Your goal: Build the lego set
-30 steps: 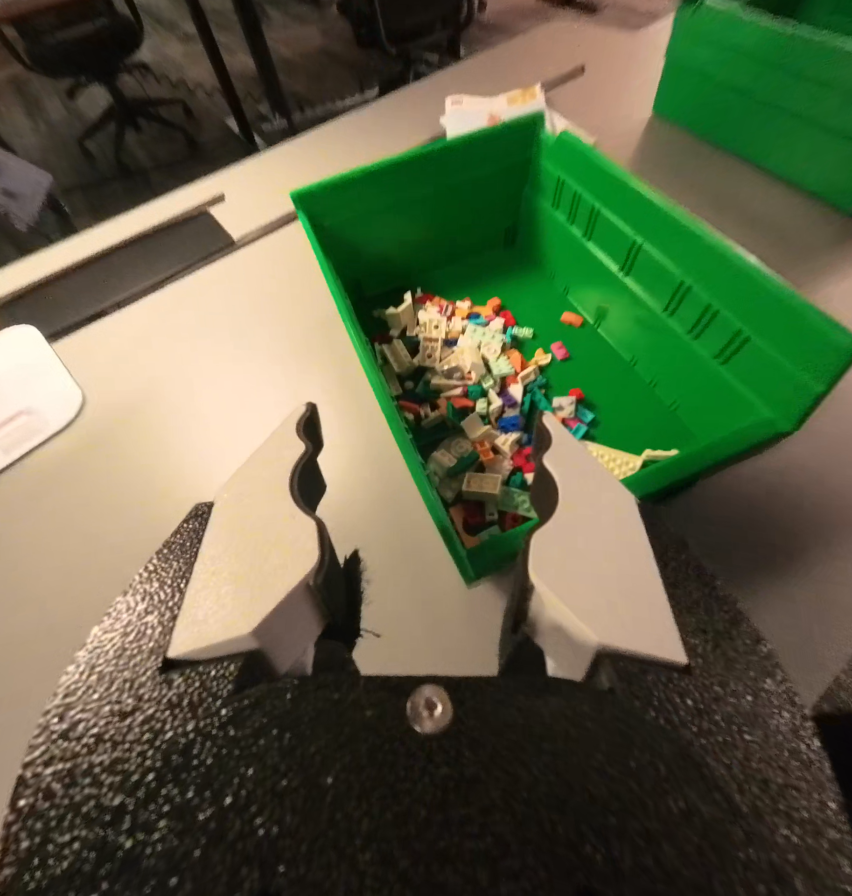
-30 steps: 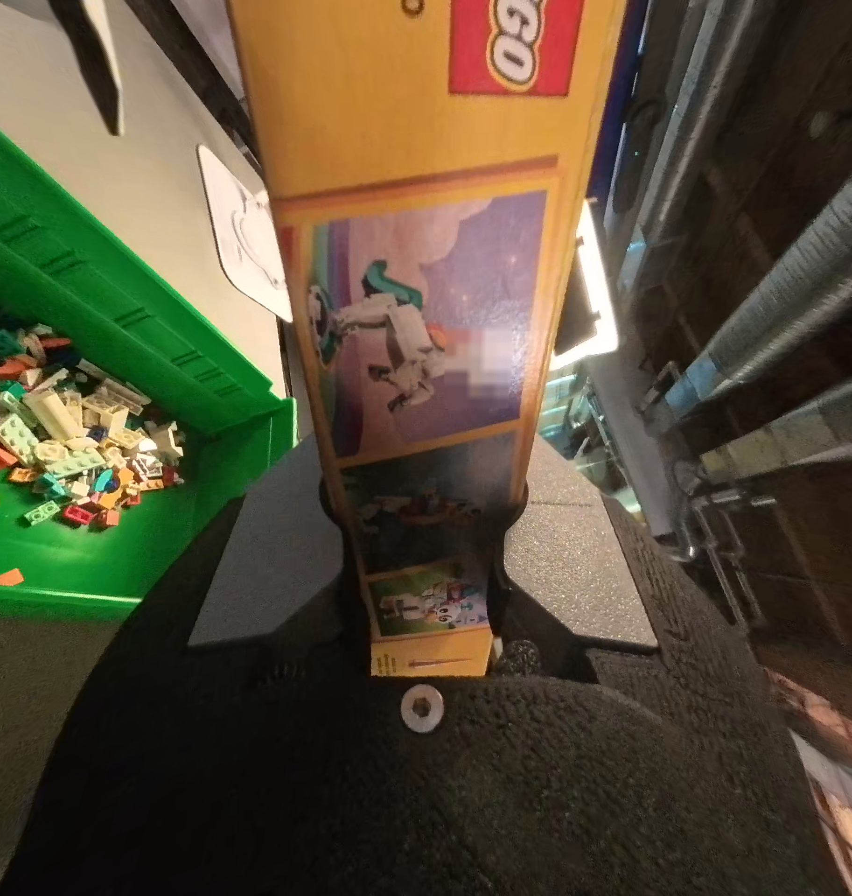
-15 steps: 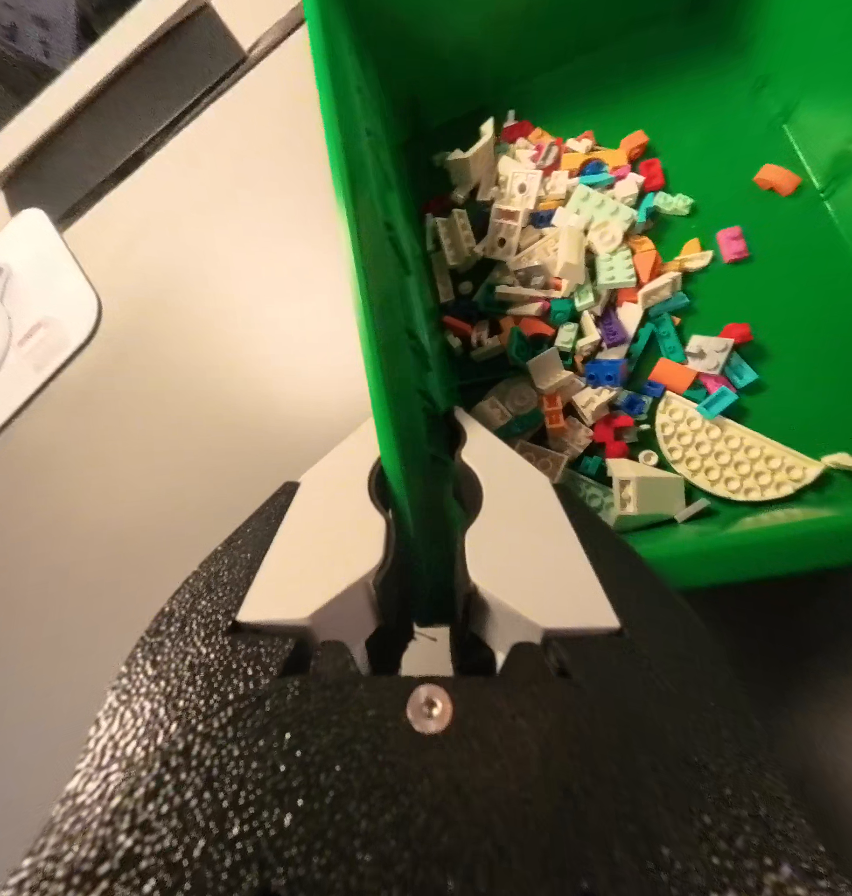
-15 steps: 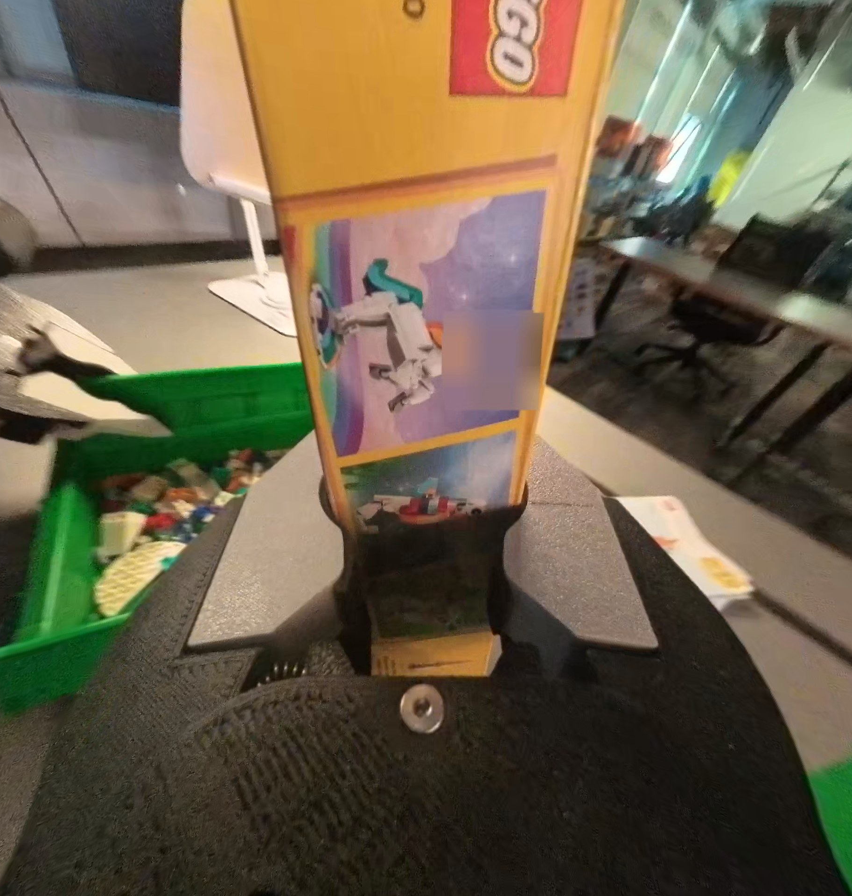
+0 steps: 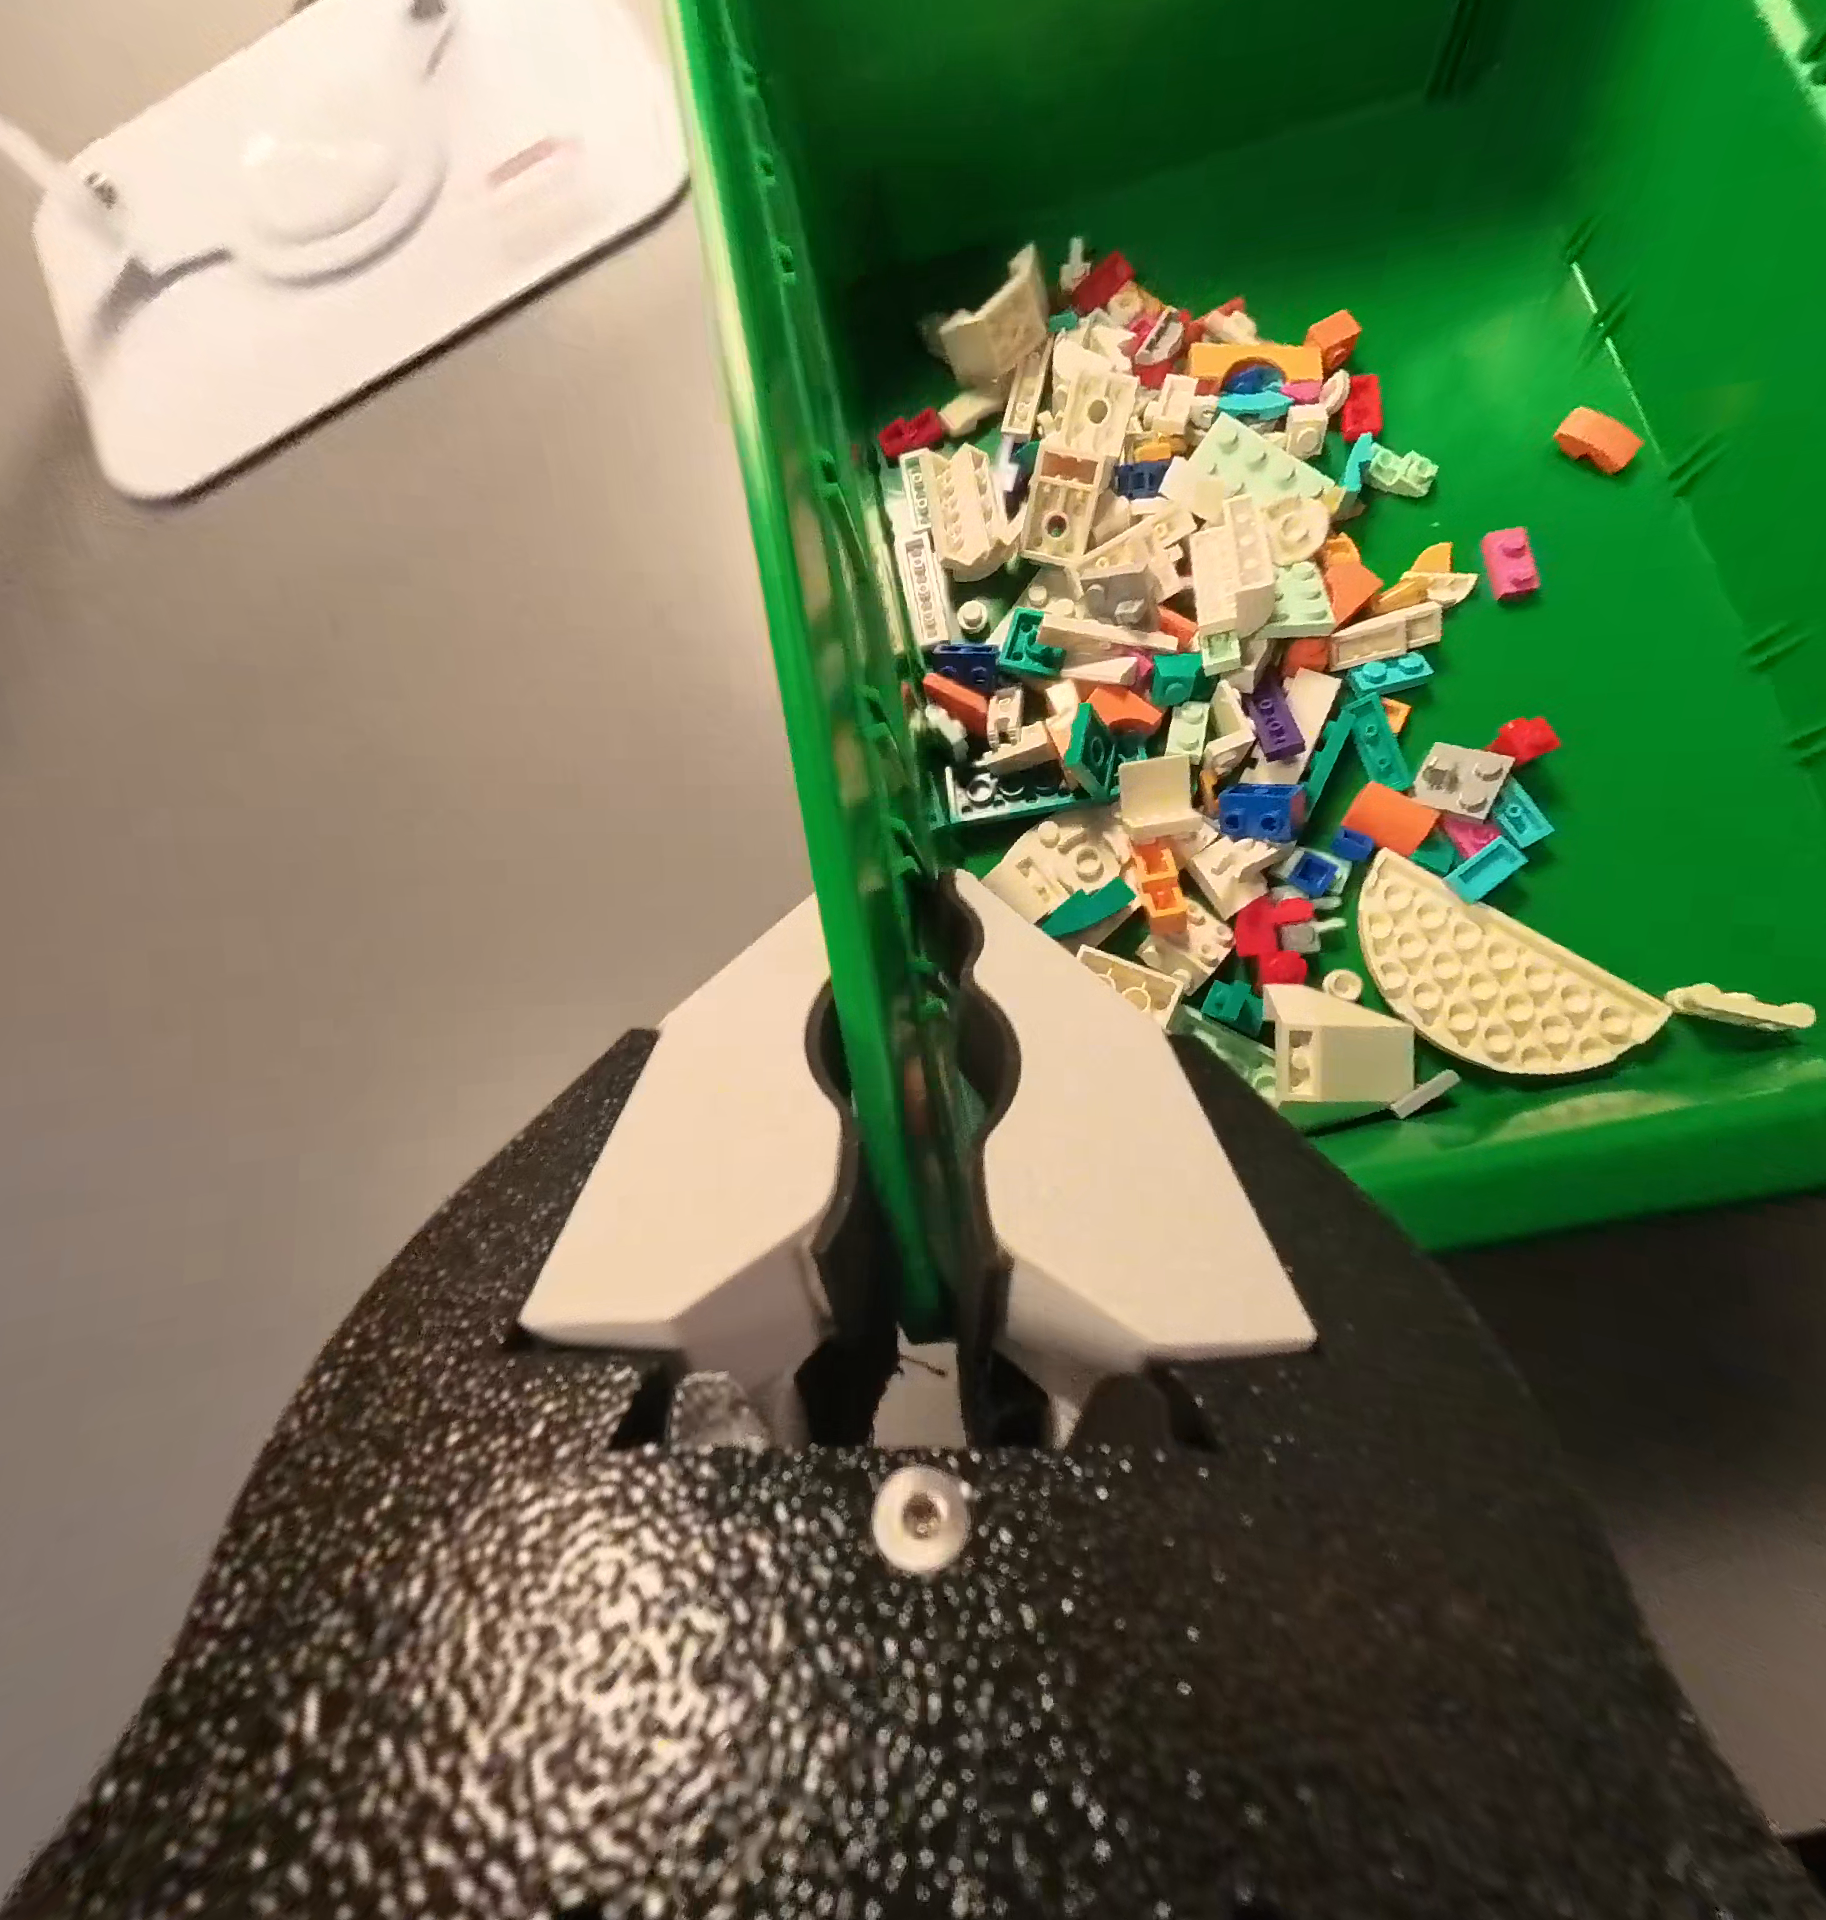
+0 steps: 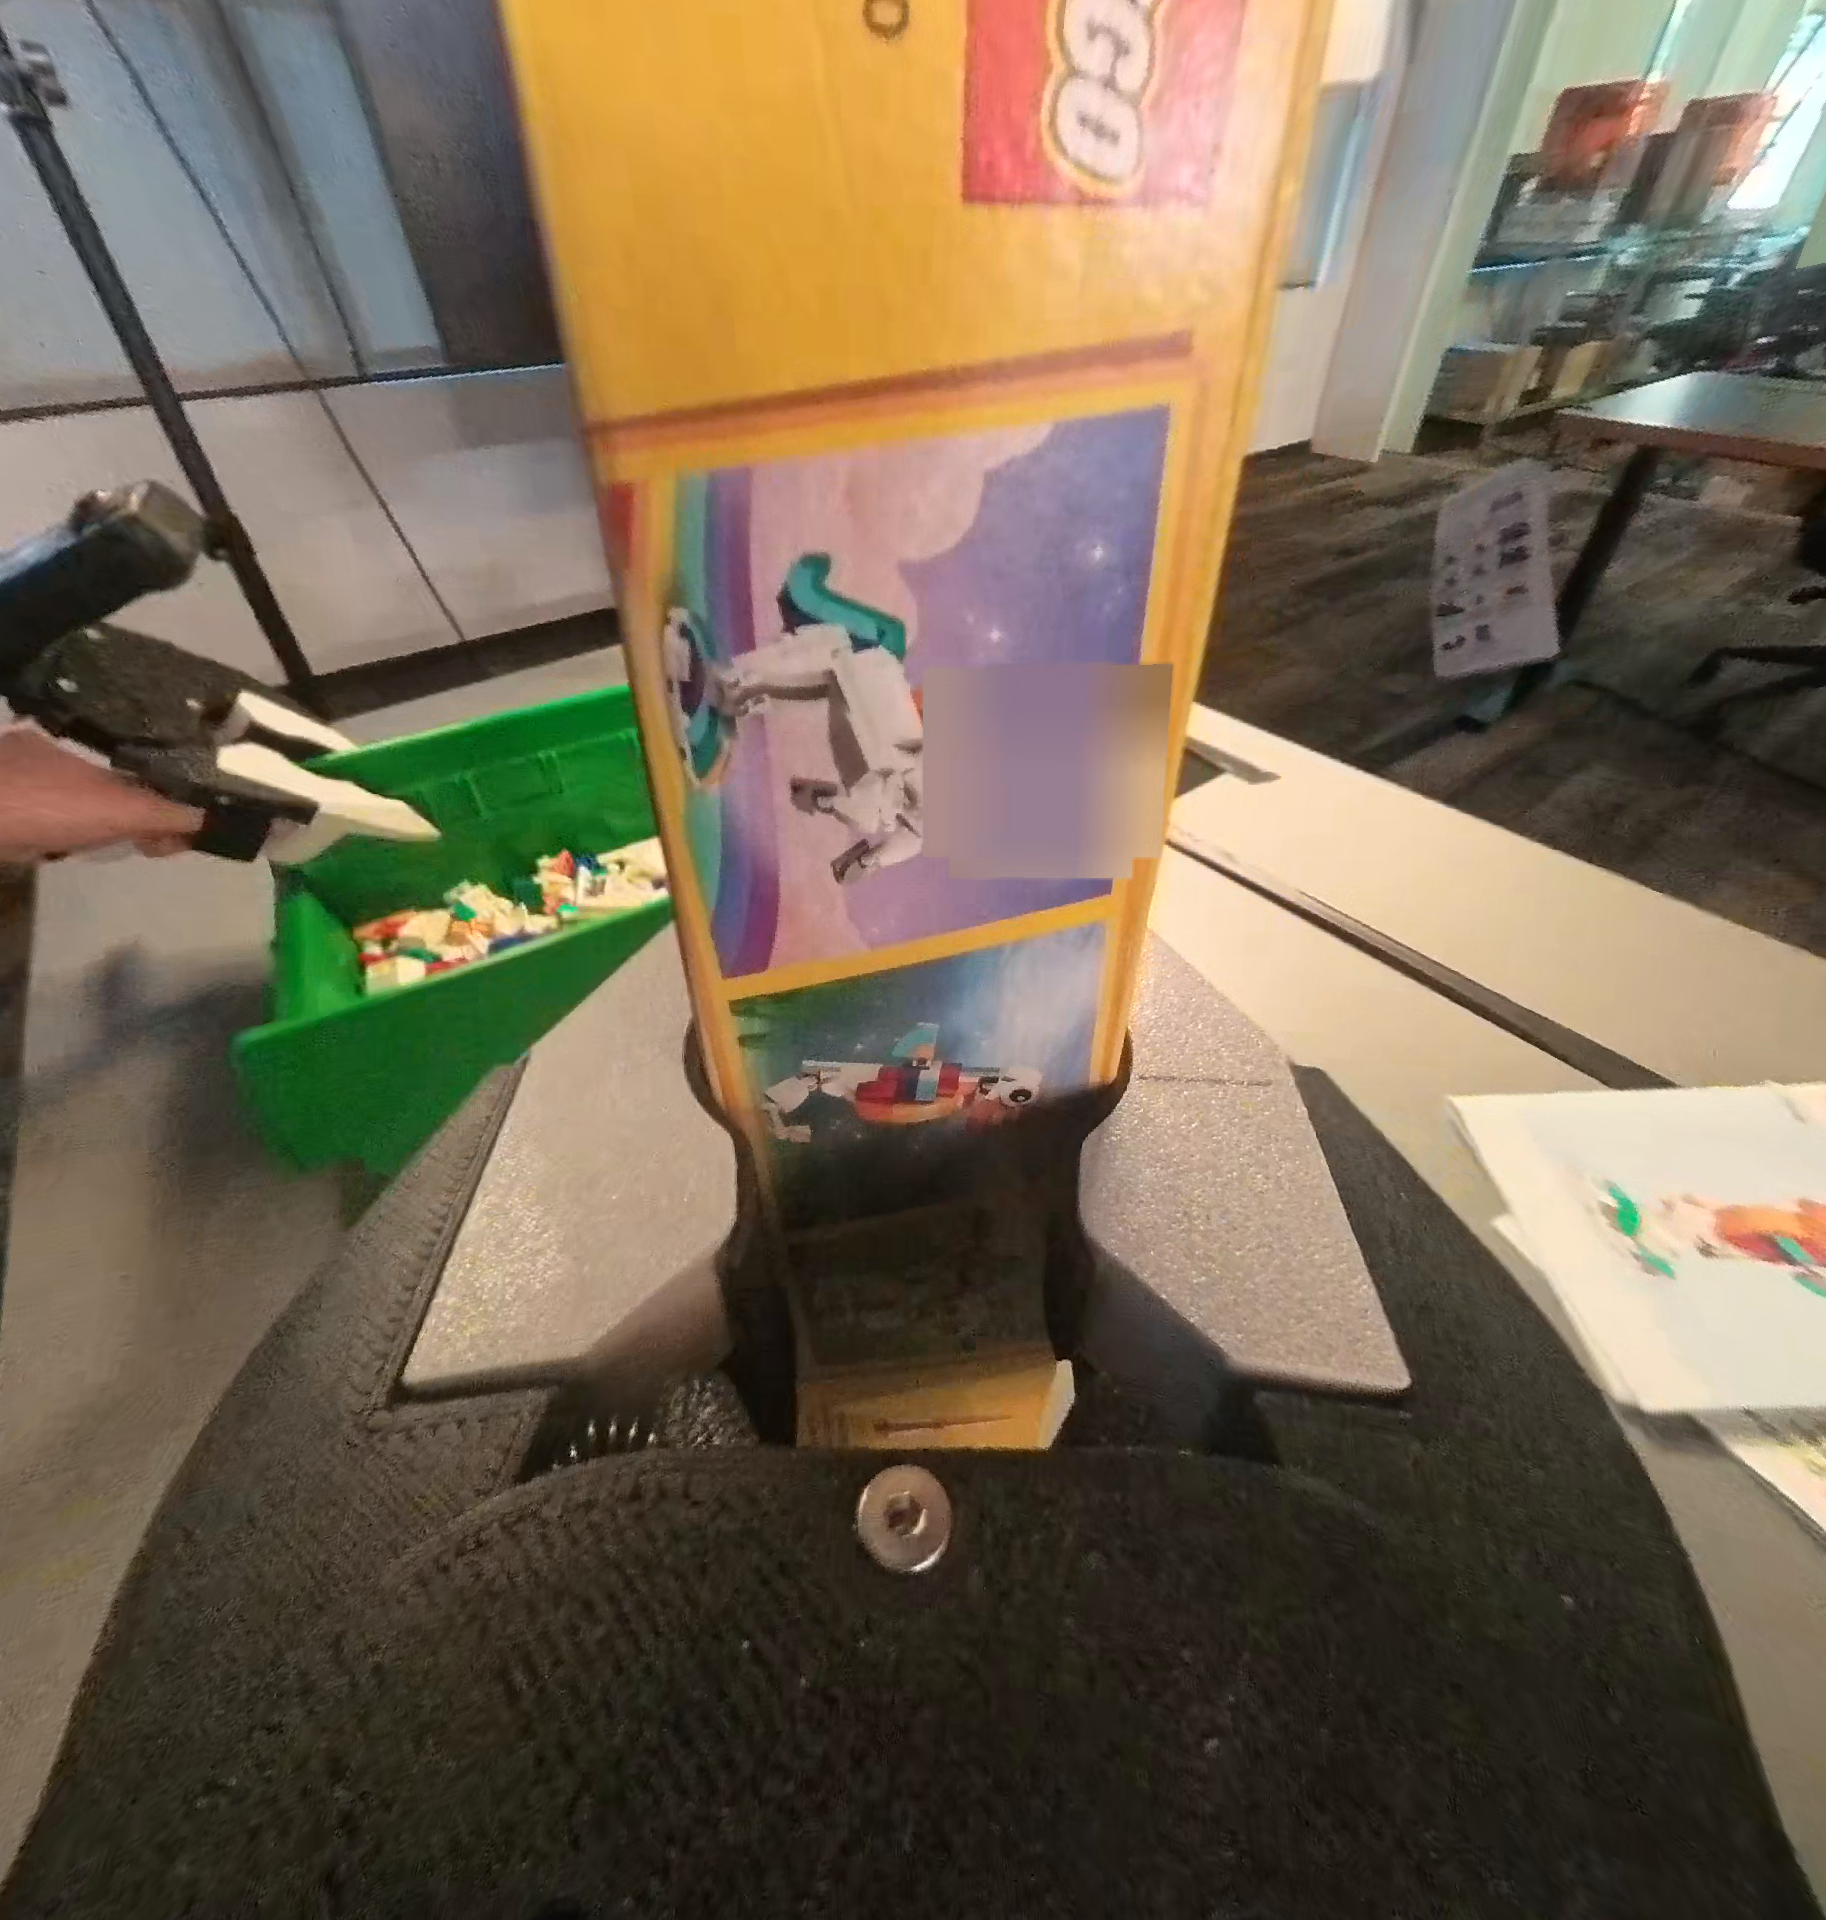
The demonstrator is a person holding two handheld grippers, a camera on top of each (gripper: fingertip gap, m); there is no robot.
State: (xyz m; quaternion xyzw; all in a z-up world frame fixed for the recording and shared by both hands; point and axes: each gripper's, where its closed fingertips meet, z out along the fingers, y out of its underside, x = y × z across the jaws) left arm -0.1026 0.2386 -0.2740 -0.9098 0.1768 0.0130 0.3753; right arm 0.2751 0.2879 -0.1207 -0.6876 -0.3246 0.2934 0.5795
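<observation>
A green bin (image 5: 1304, 208) holds a pile of small mixed-colour lego bricks (image 5: 1179, 644) and a cream half-round plate (image 5: 1491, 987). My left gripper (image 5: 893, 904) is shut on the bin's left wall near its front corner, one finger outside and one inside. In the right wrist view the bin (image 6: 389, 1049) sits at the left, with the left gripper (image 6: 369, 800) on its rim and a hand (image 6: 36, 800) behind it. My right gripper (image 6: 914, 1060) is shut on a tall yellow lego box (image 6: 888, 312) that stands upright between the fingers.
A white flat lamp base (image 5: 348, 229) lies on the grey table (image 5: 369, 831) left of the bin. Printed instruction booklets (image 6: 1667, 1247) lie on the table at the right. Another desk (image 6: 1719, 426) stands farther back. The grippers' ends are close to 40 cm from one another.
My left gripper moved in from open in front of the bin and shut on its left wall. My right gripper swung round with the box and now faces level across the table.
</observation>
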